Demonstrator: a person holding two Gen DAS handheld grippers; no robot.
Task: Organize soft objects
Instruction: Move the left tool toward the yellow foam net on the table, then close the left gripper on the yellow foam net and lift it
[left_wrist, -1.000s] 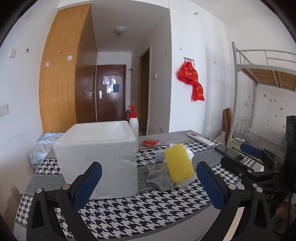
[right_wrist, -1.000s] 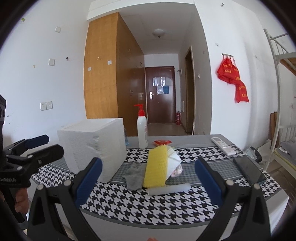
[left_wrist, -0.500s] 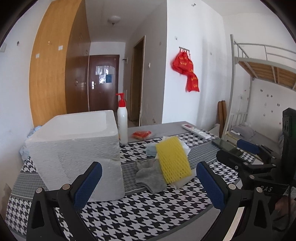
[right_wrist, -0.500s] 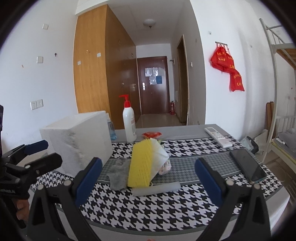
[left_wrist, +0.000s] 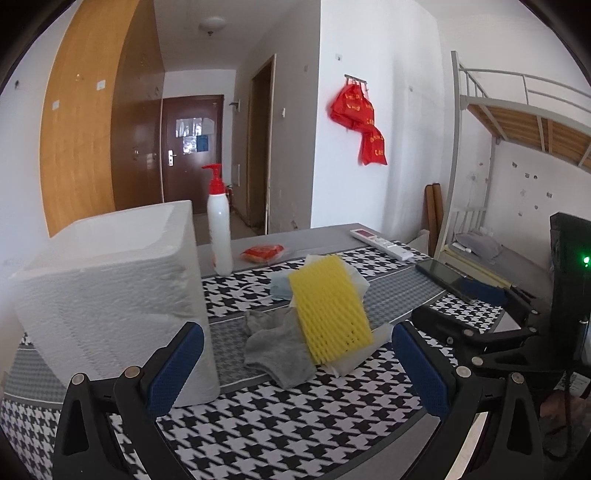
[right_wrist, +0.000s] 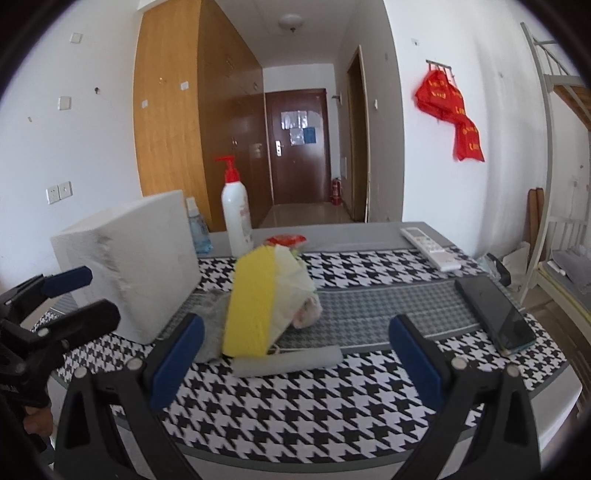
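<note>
A pile of soft things lies mid-table: a yellow foam net sleeve (left_wrist: 330, 313) (right_wrist: 251, 306) on top, a grey sock (left_wrist: 277, 347) (right_wrist: 212, 332) under it, white foam wrap (right_wrist: 291, 291), a light blue cloth (left_wrist: 280, 286) and a grey foam tube (right_wrist: 288, 363). A white foam box (left_wrist: 110, 280) (right_wrist: 133, 273) stands left of the pile. My left gripper (left_wrist: 295, 369) is open and empty, short of the pile. My right gripper (right_wrist: 291, 358) is open and empty, near the tube.
A pump bottle (left_wrist: 219, 225) (right_wrist: 236, 210) and a red packet (left_wrist: 263, 253) stand behind the pile. A remote (right_wrist: 430, 247) and a phone (right_wrist: 495, 317) lie at the right on the houndstooth table (right_wrist: 295, 417). A small water bottle (right_wrist: 197, 229) stands behind the box.
Both grippers have moved closer to the table and the pile, and the left view has swung to the right. Nothing on the table has moved.
</note>
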